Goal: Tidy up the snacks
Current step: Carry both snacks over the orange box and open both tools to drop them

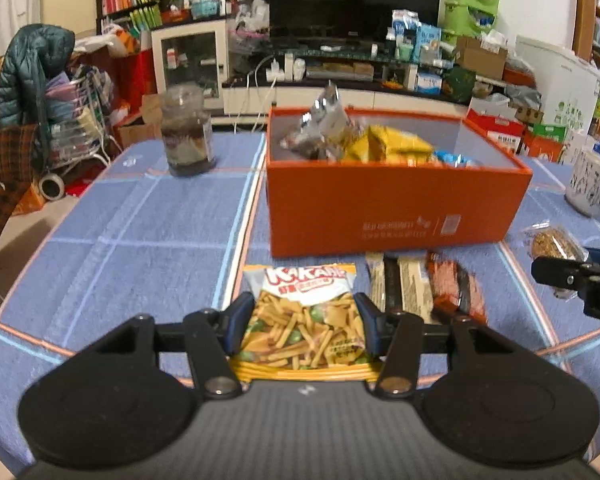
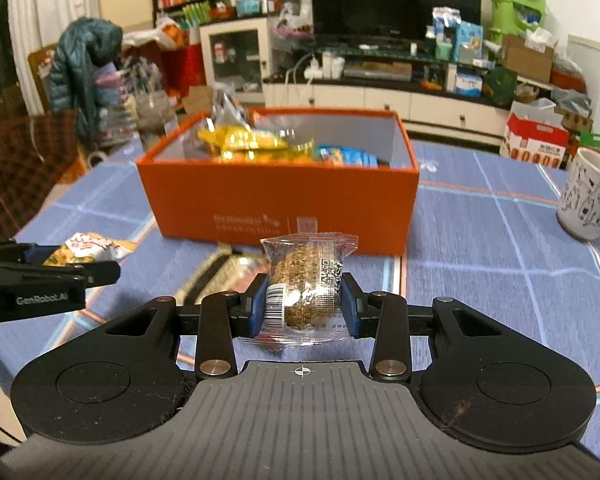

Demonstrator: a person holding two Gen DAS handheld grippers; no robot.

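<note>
The bag of snack sticks [image 1: 306,316] sits clamped in the left tool [image 1: 304,320], above the desk [image 1: 120,240]; the clear-wrapped grain cake [image 2: 306,292] is pinched in the right tool [image 2: 304,304]; behind both stands the orange box [image 1: 392,208], holding other packets.

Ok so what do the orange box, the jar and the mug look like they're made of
Orange box: looks like matte cardboard, with crisp folded edges, a thin wall and a printed front. Jar: probably clear glass, since dark contents show through, though blur leaves plastic possible. Mug: likely glazed ceramic, white with black drawings and a thick rim.
</note>
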